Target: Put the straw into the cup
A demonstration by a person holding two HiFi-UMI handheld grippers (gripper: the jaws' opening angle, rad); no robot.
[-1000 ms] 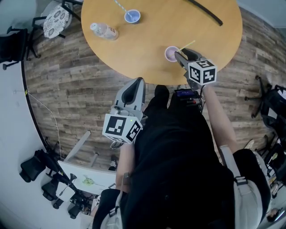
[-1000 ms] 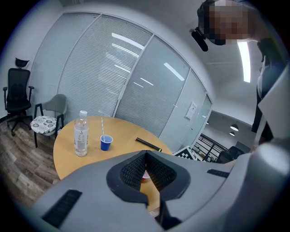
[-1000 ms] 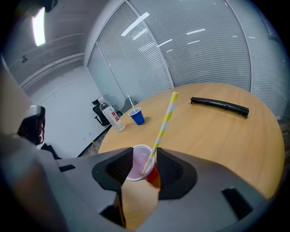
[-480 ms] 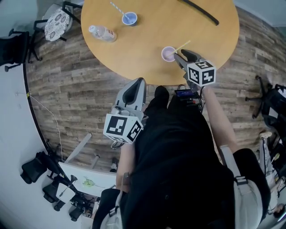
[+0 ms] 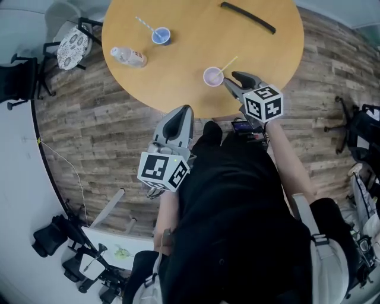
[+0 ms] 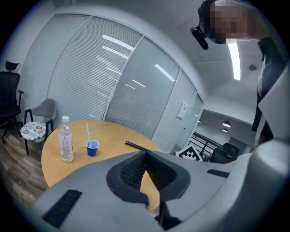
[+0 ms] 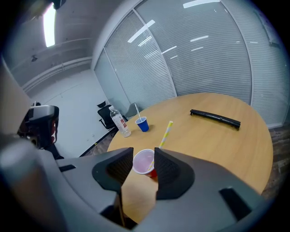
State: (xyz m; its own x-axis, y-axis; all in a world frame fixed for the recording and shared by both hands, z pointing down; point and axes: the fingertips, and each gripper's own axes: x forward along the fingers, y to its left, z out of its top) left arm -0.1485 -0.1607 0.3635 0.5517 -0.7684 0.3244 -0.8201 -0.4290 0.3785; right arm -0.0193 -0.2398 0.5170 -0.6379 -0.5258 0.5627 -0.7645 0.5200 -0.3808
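The pink cup [image 5: 212, 76] is standing on the round wooden surface [image 5: 190, 35], close to its near edge, on the person's right. The yellow straw [image 5: 229, 62] is sitting in the cup, with its lower end inside and its upper end leaning out over the rim towards the far right. The right gripper [image 5: 231, 81] is reaching in over the near edge, its tips just beside the cup. In the right gripper view its jaws are standing wide apart and the cup is showing in the gap between them, right at the tips. Whether either jaw is touching the cup cannot be told.

The left gripper [image 5: 182, 110] is hanging off the surface, just short of the near edge and beside the person's body, and it is pointing towards the surface. In the left gripper view its jaws are meeting at the tips, and nothing is sitting between them.

Near the left edge, a blue cup [image 5: 160, 36] with a striped straw in it is standing beside an upright clear bottle [image 5: 129, 57]. A long black strip [image 5: 248, 17] is lying by the far edge.
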